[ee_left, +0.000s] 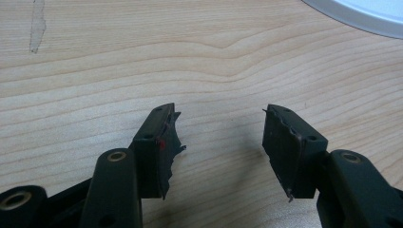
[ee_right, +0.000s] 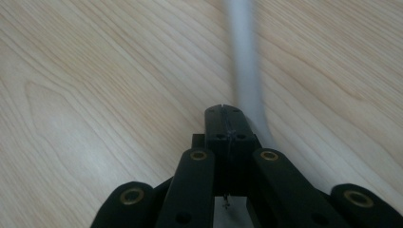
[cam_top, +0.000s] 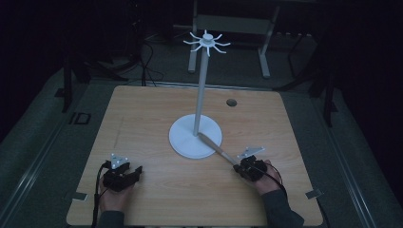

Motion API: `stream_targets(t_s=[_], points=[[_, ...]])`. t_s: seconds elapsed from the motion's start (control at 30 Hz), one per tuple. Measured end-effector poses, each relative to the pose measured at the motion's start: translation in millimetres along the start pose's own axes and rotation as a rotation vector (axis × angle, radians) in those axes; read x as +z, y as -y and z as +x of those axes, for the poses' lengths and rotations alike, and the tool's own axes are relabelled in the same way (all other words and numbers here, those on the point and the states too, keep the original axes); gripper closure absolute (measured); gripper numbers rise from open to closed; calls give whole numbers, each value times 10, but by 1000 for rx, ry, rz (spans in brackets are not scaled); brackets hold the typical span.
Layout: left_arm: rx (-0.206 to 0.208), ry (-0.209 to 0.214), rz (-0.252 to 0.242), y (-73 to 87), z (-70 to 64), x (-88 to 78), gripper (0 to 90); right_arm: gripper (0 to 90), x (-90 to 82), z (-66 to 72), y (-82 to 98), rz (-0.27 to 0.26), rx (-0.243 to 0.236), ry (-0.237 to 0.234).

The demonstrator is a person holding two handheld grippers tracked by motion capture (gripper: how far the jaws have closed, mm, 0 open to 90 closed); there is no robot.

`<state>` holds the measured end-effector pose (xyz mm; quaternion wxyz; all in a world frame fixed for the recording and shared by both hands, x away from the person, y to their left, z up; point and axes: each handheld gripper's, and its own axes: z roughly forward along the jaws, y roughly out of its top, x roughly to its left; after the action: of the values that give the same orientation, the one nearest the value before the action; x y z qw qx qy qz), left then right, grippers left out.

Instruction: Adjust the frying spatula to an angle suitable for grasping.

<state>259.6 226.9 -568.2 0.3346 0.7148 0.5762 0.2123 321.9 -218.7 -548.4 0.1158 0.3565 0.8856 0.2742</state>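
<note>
One stand (cam_top: 195, 137) sits at worktop (cam_top: 142, 118) centre: one round base, one pole, one hooked crown. One grey rod (cam_top: 216, 148) lies from the base's 4 o'clock edge to the right tongs (cam_top: 237, 167), whose jaws are pressed together at the rod's end. Left tongs (cam_top: 138, 171), 7 o'clock of the base, gape wide over bare wood.

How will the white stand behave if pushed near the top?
Probably rocks or tips: the stand's pole is tall and thin. Its wide flat base should resist some. Pushed low, it likely slides on the smooth table.
</note>
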Motion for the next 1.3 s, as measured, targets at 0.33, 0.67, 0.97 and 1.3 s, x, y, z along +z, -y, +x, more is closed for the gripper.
stream_targets(t_s=[0.33, 0.67, 0.97, 1.3], points=[[2, 1, 2, -4, 1, 1, 454, 810, -5, 45, -30, -11, -83, -35], [1, 3, 3, -3, 2, 0, 453, 666, 97, 152, -416, -25, -182, 25], [-7, 6, 1, -1, 17, -5, 452, 682, 343, 107, -706, 118, -274, -13], [-7, 4, 1, -1, 17, -5, 452, 726, 416, 44, -806, 177, -250, -72]])
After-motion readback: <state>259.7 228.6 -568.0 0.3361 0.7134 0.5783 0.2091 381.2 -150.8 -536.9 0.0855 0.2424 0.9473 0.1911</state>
